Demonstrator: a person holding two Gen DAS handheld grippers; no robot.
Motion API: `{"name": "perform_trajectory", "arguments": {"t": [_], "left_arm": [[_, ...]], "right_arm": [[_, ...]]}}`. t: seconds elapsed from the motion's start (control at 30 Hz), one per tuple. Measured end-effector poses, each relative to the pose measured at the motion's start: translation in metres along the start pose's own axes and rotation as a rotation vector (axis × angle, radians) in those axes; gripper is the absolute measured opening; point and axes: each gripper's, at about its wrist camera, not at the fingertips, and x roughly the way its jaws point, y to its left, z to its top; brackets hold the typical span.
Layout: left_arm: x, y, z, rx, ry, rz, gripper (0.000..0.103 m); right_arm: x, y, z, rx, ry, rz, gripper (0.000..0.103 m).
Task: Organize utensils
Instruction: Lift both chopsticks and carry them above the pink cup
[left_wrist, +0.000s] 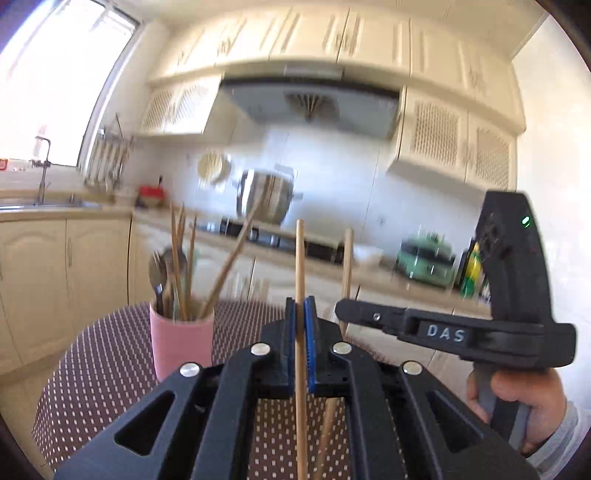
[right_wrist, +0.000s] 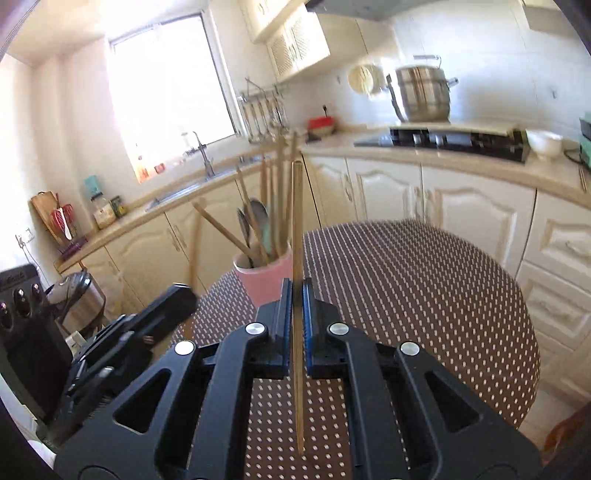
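A pink cup (left_wrist: 183, 341) stands on the dotted brown tablecloth (left_wrist: 99, 354) and holds several wooden chopsticks and metal spoons (left_wrist: 159, 269). My left gripper (left_wrist: 301, 325) is shut on an upright wooden chopstick (left_wrist: 300, 258), to the right of the cup. My right gripper (right_wrist: 295, 314) is shut on another upright chopstick (right_wrist: 297, 206), just in front of the cup (right_wrist: 264, 280). The right gripper also shows in the left wrist view (left_wrist: 341, 308), holding its chopstick (left_wrist: 347, 254). The left gripper shows at the left of the right wrist view (right_wrist: 177, 299).
The round table (right_wrist: 424, 295) stands in a kitchen with cream cabinets (right_wrist: 461, 218), a sink (right_wrist: 177, 192), a hob (right_wrist: 443, 140) with a steel pot (right_wrist: 423, 94), and a white bowl (right_wrist: 543, 144). A green appliance (left_wrist: 424, 258) stands on the counter.
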Motion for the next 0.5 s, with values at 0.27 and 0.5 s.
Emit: {"name": "perform_trajectory", "arguments": {"t": [0.27, 0.5], "left_arm": [[-0.022, 0.024, 0.029, -0.05, -0.223, 0.093, 0.005], [-0.006, 0.05, 0.066, -0.062, -0.325, 0.152, 0.005]], "right_arm": [[0.011, 0.015, 0.032, -0.045, -0.085, 0.021, 0.006], [0.027, 0.024, 0.07, -0.081, -0.153, 0.031, 0.006]]}}
